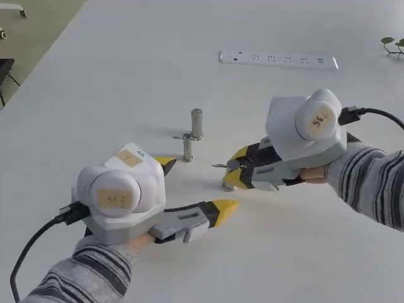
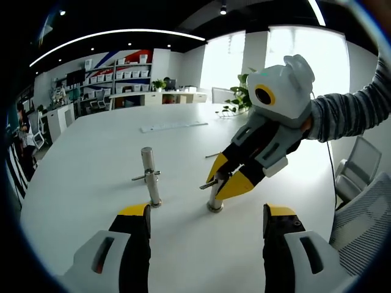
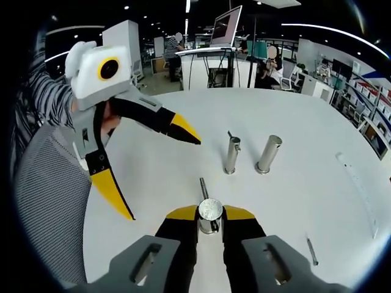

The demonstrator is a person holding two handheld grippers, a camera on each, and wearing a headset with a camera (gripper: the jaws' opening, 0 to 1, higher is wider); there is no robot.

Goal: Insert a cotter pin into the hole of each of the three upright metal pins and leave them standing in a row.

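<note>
Jaws of right gripper [image 3: 211,221] clamp the front metal pin [image 3: 209,210] upright.

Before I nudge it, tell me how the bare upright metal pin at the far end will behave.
The far pin is tall and narrow on a small base, so a push near its top would probably tip it. It looks like polished metal: likely stiff, heavy for its size, somewhat slippery. Being round, it may roll once down on the smooth table.

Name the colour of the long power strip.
White; the long power strip shows best in the head view.
</note>
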